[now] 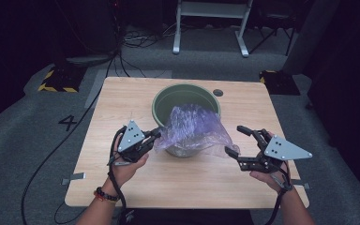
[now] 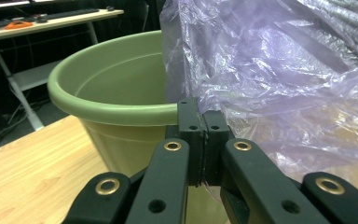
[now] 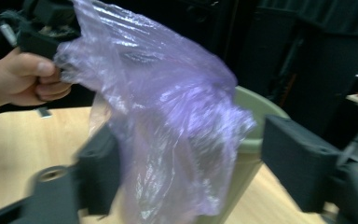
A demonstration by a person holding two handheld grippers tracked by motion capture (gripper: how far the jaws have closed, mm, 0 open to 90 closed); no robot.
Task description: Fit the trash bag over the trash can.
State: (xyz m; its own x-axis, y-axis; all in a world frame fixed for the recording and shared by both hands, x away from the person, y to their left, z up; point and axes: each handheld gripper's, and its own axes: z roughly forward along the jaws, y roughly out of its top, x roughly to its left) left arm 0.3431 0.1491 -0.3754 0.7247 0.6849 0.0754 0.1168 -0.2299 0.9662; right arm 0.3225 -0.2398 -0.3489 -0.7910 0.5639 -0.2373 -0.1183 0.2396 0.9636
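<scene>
A green plastic pot (image 1: pixel 168 93) stands at the middle of the wooden table (image 1: pixel 136 187). A crumpled purple plastic bag (image 1: pixel 192 126) lies over its near rim and hangs down the front. My left gripper (image 1: pixel 155 134) is shut on the bag's left edge, just beside the pot. In the left gripper view its pads (image 2: pixel 203 123) are pressed together on the film of the bag (image 2: pixel 270 70), with the pot (image 2: pixel 112 109) behind. My right gripper (image 1: pixel 237 139) stands open to the right of the bag. In the right gripper view the bag (image 3: pixel 168 116) hangs loose between the wide jaws, in front of the pot (image 3: pixel 256 107).
A small round hole (image 1: pixel 218 92) sits in the table behind the pot. Beyond the table are a white desk frame (image 1: pixel 211 28), floor cables (image 1: pixel 136 42) and yellow-black striped bases (image 1: pixel 56 82). A black cable (image 1: pixel 51 154) trails along the floor at the left.
</scene>
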